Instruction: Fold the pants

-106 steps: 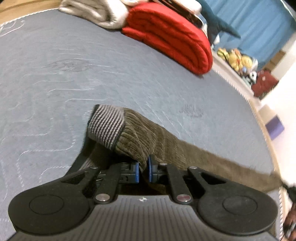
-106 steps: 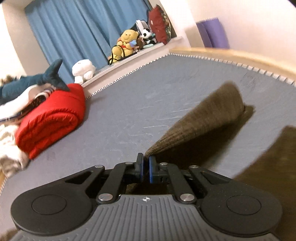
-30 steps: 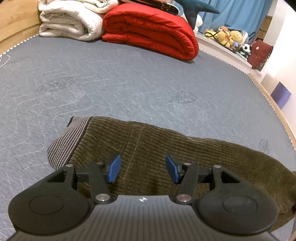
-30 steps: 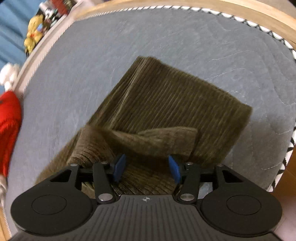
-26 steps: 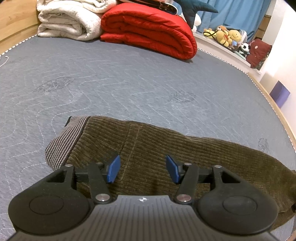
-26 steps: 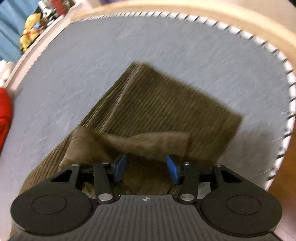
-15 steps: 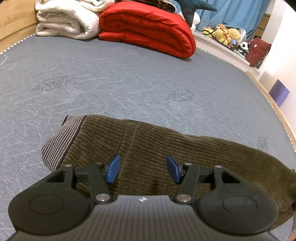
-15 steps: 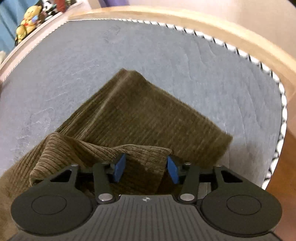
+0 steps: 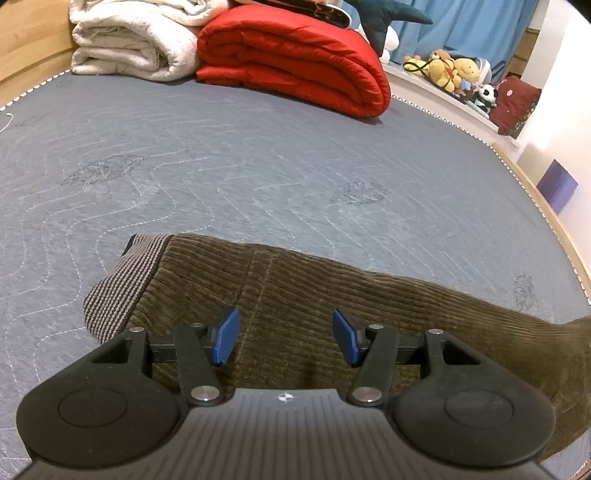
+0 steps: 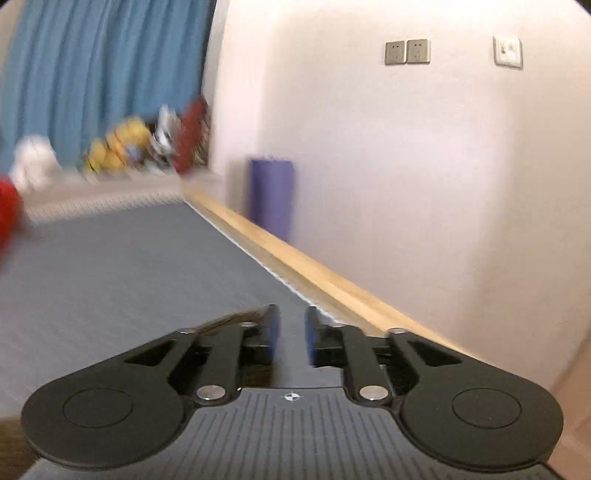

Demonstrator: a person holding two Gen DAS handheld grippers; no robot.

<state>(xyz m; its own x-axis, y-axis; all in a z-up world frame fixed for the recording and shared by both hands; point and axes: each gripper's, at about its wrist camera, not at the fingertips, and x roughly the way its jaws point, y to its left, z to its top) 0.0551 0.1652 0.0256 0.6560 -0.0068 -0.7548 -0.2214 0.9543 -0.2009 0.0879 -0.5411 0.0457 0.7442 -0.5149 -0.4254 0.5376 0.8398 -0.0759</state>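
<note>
My left tongs (image 9: 284,341) hang over the one pair of brown corduroy pants (image 9: 332,295), its two blue pads (image 9: 224,341) spread well apart with nothing pinched between them; the cloth lies flat beneath the gap. The pants stretch across the near part of the grey quilted mattress (image 9: 221,166), their single striped waistband (image 9: 122,280) to the left and the leg running off to the right edge of the left wrist view. My right tongs (image 10: 291,336) point out along the bed toward the wall, and its jaws are opening, a narrow gap showing between the two blue pads with only mattress (image 10: 110,266) seen through it; a sliver of brownish cloth (image 10: 236,316) peeps just beside the left finger, though the blur keeps me from telling whether it touches. Farther out, at the head of the bed, I count one rolled red quilt (image 9: 295,62) and one folded white blanket (image 9: 133,40) touching side by side. On the ledge beyond sits a cluster of stuffed toys (image 9: 450,72), too bunched to count, beside one dark red cushion (image 9: 515,103), with a blue curtain (image 9: 461,22) behind. On the wall in the right wrist view I count three plates: two grey sockets (image 10: 406,51) together and one white switch (image 10: 508,51) apart. One purple block (image 10: 271,195) stands against the wall past the wooden bed frame (image 10: 332,280).
</note>
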